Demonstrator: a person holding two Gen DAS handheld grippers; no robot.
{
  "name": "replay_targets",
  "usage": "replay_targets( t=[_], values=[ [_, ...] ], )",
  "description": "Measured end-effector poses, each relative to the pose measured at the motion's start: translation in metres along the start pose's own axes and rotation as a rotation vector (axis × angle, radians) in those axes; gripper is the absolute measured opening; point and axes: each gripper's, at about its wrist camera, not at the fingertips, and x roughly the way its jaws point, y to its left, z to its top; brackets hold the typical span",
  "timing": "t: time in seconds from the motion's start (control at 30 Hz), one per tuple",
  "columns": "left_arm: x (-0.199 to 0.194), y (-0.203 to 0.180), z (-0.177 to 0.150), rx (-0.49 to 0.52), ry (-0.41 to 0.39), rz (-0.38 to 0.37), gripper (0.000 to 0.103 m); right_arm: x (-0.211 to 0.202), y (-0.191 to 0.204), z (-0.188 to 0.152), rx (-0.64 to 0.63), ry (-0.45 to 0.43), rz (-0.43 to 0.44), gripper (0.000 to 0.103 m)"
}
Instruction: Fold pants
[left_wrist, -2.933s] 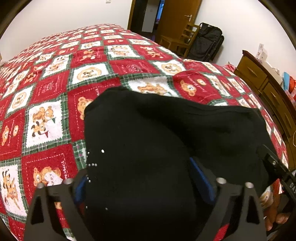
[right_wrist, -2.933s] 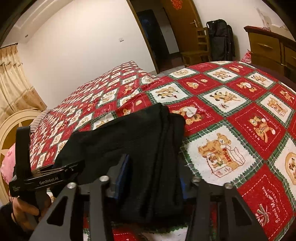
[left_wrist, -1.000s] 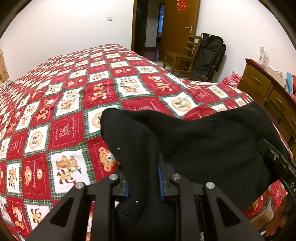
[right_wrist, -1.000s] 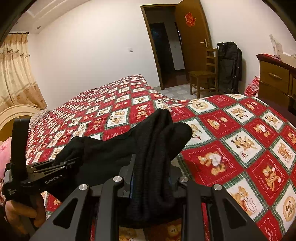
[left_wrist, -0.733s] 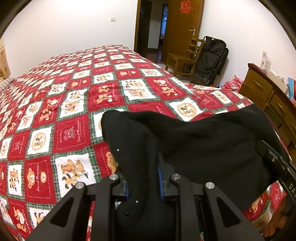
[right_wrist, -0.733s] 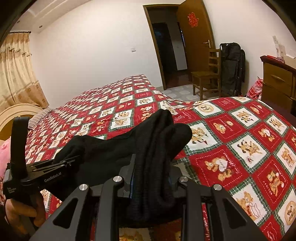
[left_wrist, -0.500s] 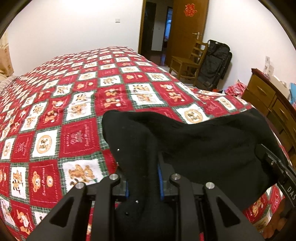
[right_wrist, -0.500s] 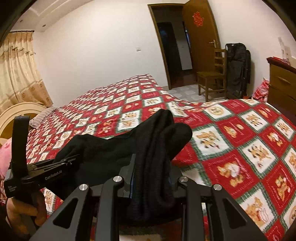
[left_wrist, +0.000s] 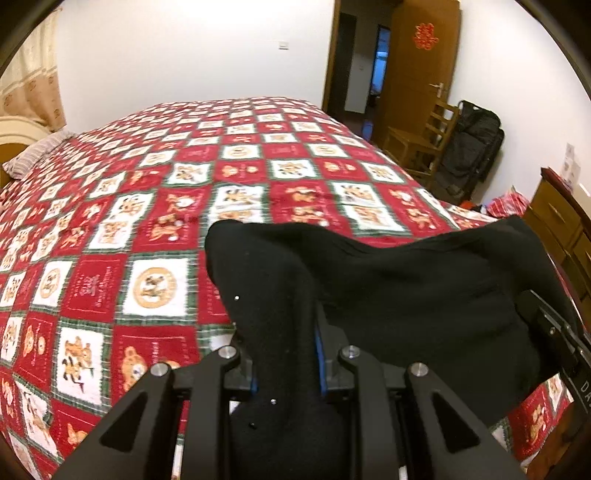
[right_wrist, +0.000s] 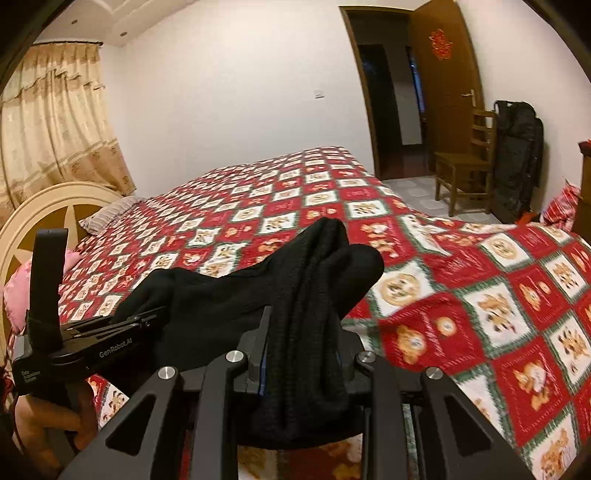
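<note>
Black pants (left_wrist: 406, 295) bunched above the red patchwork bedspread (left_wrist: 155, 221), left gripper (left_wrist: 286, 363) and right gripper (right_wrist: 301, 356) both clamped on the fabric

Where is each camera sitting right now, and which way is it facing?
Left wrist: on the left gripper, looking along its fingers across the bed toward the door; its jaws pinch the pants; the right gripper shows at right.
Right wrist: on the right gripper, facing the bed, curtain and door; the left gripper and a hand show at left.
Shared: pants, bed, door, chair.
</note>
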Motion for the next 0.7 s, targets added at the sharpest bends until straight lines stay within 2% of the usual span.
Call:
replay_targets(
  t=[0.7],
  values=[
    [-0.012, 0.097, 0.014, -0.151, -0.054, 0.178, 0.023, 0.063, 0.086, 0.022, -0.131, 0.009, 0.182, 0.026]
  ],
)
